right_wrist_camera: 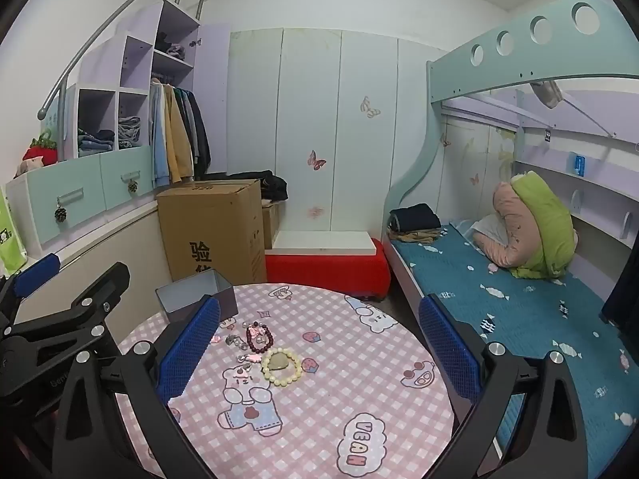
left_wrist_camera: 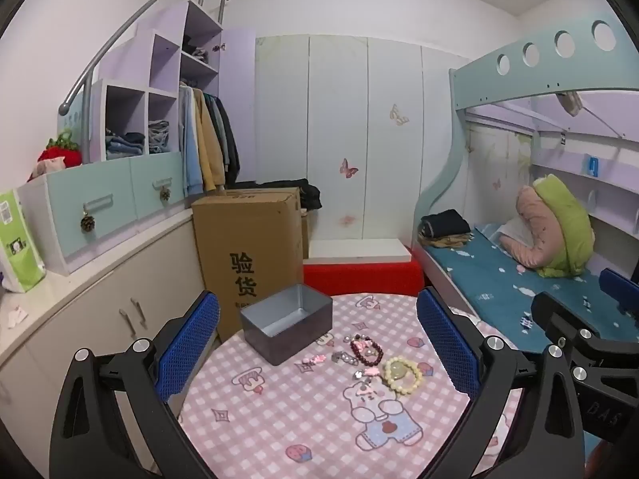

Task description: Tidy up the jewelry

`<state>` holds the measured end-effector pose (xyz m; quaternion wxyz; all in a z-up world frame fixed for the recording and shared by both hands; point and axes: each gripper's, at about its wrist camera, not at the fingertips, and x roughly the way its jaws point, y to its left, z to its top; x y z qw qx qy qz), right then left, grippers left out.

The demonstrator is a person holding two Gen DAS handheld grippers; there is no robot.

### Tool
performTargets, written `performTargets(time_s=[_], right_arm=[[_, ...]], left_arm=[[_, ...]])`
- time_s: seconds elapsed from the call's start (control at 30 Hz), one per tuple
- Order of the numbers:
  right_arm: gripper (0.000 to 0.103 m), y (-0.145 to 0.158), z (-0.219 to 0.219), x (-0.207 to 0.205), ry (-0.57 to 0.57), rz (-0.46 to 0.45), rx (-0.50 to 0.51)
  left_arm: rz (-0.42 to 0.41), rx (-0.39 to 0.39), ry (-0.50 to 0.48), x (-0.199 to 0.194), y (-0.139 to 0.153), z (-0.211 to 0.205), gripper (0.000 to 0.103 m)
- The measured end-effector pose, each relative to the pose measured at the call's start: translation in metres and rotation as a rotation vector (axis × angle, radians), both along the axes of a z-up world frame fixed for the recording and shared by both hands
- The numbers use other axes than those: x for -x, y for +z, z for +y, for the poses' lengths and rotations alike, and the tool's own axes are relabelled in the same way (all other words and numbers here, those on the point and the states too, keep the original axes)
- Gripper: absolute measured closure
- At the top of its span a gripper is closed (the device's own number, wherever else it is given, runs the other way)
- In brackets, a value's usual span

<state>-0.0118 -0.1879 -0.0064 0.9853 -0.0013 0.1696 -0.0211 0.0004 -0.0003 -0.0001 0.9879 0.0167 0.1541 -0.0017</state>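
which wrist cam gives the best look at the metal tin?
Left wrist: the metal tin sits whole and unblocked between the open fingers, its empty inside visible. In the right wrist view the metal tin is farther left and partly hidden behind a blue finger pad.

pink checked tablecloth (left_wrist_camera: 319,419) (cartoon bears), grey tin (left_wrist_camera: 285,325), cream bracelet (left_wrist_camera: 402,375)

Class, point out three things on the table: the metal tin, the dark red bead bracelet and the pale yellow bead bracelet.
metal tin (left_wrist_camera: 285,333), left wrist view, on its near outer wall.
dark red bead bracelet (left_wrist_camera: 356,351), left wrist view, on its left beads.
pale yellow bead bracelet (right_wrist_camera: 284,379), right wrist view, on its near beads.
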Motion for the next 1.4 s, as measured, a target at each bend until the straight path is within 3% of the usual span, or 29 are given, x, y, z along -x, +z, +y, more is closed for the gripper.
performTargets(time_s=[0.5, 0.67, 1.4], right_arm=[[0.006, -0.008, -0.004, -0.005, -0.001, 0.018, 0.0], [0.006, -0.008, -0.005, -0.007, 0.001, 0.021, -0.001], [0.006, -0.009, -0.002, -0.008, -0.003, 0.023, -0.005]], left_arm=[[0.0, -0.025, 0.004, -0.005, -0.011, -0.006, 0.007], [0.021, 0.003, -0.013, -0.007, -0.008, -0.003, 0.007], [0.021, -0.007, -0.013, -0.008, -0.005, -0.003, 0.007]])
